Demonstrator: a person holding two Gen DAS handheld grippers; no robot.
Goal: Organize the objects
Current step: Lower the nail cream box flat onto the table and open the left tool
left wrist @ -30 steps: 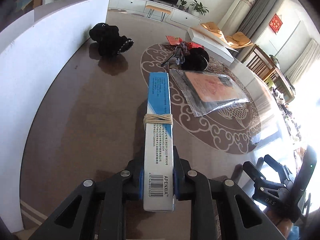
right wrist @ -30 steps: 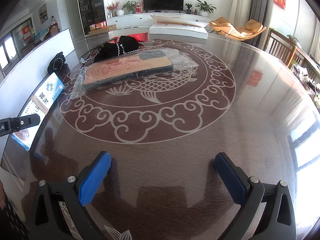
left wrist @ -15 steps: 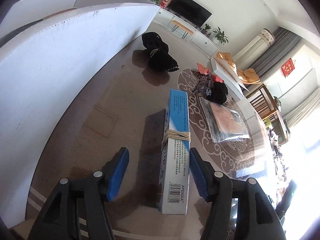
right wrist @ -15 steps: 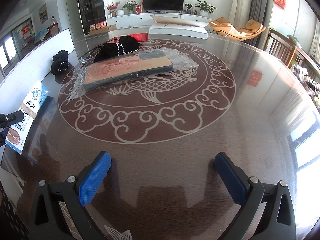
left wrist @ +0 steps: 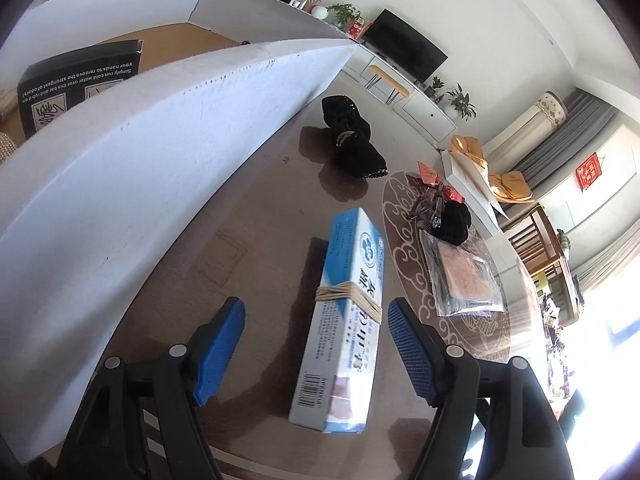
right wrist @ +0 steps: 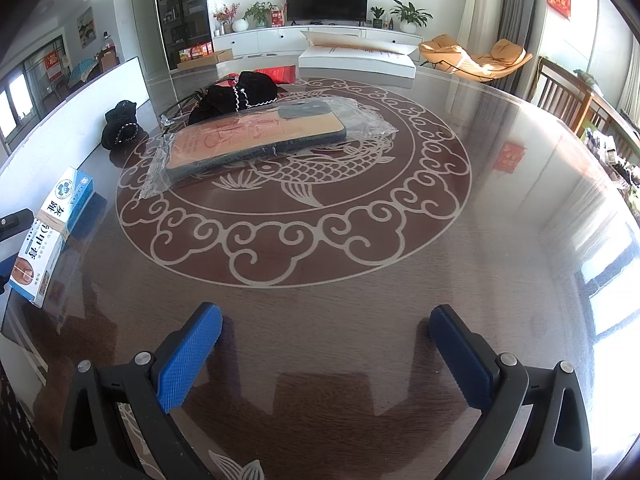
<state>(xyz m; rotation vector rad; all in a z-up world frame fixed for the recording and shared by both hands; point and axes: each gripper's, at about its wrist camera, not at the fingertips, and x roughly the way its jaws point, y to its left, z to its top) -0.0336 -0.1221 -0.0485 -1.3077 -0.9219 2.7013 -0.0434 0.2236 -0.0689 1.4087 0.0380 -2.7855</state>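
A long blue and white carton bound with rubber bands (left wrist: 348, 320) rests on the brown table (right wrist: 360, 320), leaning toward its right side. My left gripper (left wrist: 314, 312) straddles its near half with the jaws opening; neither blue pad presses on it, and the left pad stands well clear. The right wrist view shows the same carton (right wrist: 48, 236) at the far left beside a left finger (right wrist: 14, 220). My right gripper (right wrist: 326, 320) hangs open over bare table with nothing between its pads.
A tall white cardboard wall (left wrist: 140, 168) runs along the left, with a black printed box (left wrist: 80, 84) behind it. A bagged flat case (right wrist: 256, 140), a black pouch with cables (right wrist: 236, 96) and a black cloth bundle (left wrist: 352, 144) lie farther out.
The left gripper has let go of the carton and spread its jaws. It shifted left toward the white wall and rolled. The carton now leans on the table. The right gripper stayed still.
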